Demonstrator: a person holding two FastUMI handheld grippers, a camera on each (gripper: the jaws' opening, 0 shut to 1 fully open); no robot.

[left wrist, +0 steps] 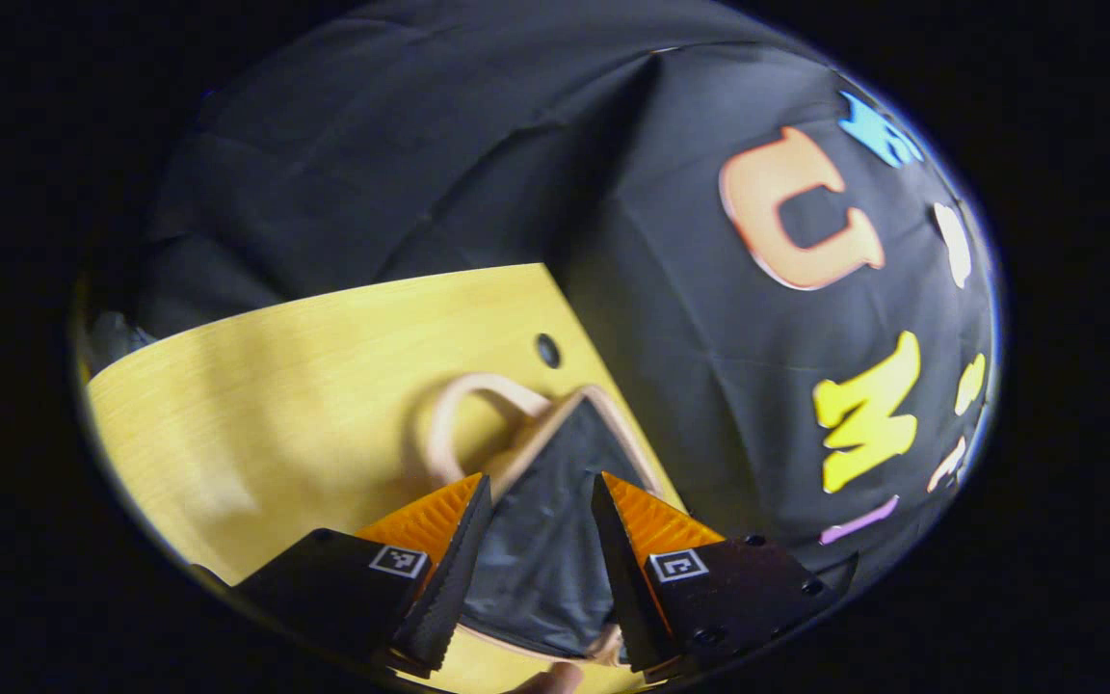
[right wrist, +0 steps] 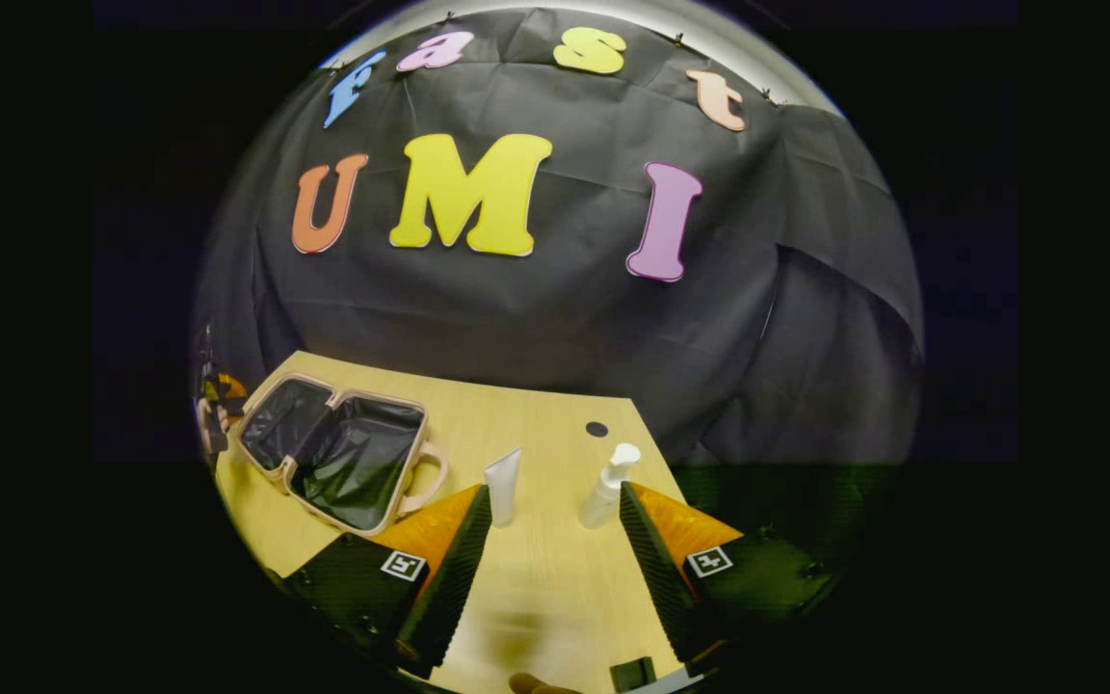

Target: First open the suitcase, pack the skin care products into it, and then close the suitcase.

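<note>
While no label reads, both grippers [left wrist: 541, 540] [right wrist: 555, 549] spread, suitcase [right wrist: 343, 453] open, tube [right wrist: 503, 487] beside pump bottle [right wrist: 610, 487].

Left hand-held gripper [left wrist: 541, 540] spread apart over open suitcase [left wrist: 545, 511] — black lining, table [left wrist: 276, 405] beneath.

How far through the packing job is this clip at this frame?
Done: the suitcase lies open on the table, its dark lining showing. In hand: nothing; the right gripper is open, facing the tube and pump bottle, both standing on the table. The left gripper is open over the case. Left: pack both products, then close the case.
</note>
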